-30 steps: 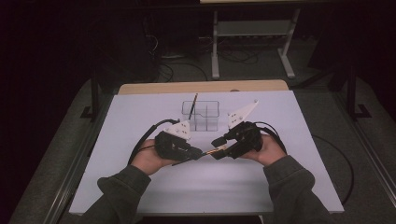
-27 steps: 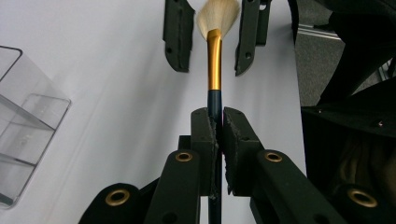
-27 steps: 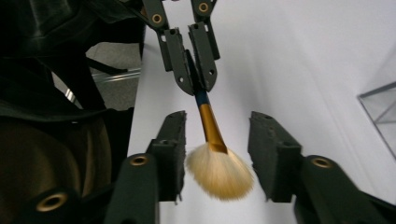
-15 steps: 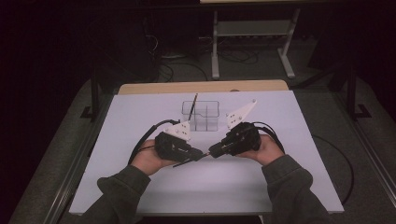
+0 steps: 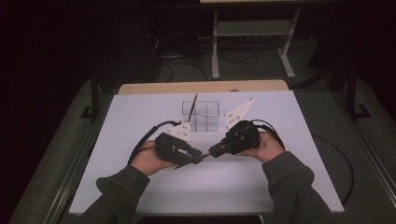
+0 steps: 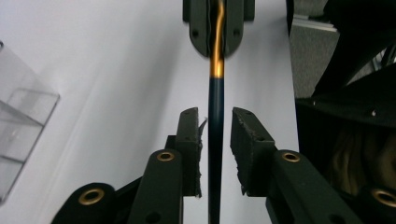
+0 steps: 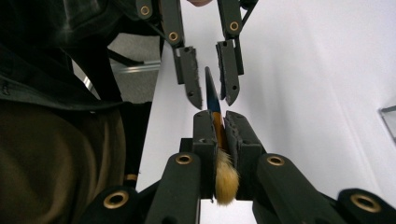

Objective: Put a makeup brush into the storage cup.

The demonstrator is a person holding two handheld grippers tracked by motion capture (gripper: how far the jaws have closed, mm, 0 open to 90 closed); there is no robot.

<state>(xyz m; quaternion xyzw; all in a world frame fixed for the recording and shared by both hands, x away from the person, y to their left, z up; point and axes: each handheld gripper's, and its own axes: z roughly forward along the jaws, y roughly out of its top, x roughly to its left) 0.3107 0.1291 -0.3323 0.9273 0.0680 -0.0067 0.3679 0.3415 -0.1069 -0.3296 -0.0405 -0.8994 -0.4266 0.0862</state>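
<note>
A paintbrush [image 6: 215, 107] with a dark blue handle, gold ferrule and tan bristles [image 7: 225, 179] hangs level between the two grippers above the white table [image 5: 261, 186]. My right gripper [image 7: 218, 119] is shut on the brush at the ferrule, and the bristles stick out behind its pads. My left gripper [image 6: 215, 114] faces it tip to tip. Its jaws have just been opening: the handle runs between the pads with a gap on each side. In the high view the left gripper [image 5: 201, 157] and right gripper [image 5: 212, 152] meet at the table's middle.
A clear divided box [image 5: 201, 115] stands just behind the grippers, with a thin dark stick [image 5: 194, 102] leaning in its back left compartment. Its corner shows as a clear box [image 6: 23, 121] in the left gripper view. Black cables trail from both grippers. The table's wooden far edge [image 5: 201, 87] runs behind.
The right gripper's jaws have closed onto the brush. The left gripper's jaws have parted from the handle. Both hands have kept their place.
</note>
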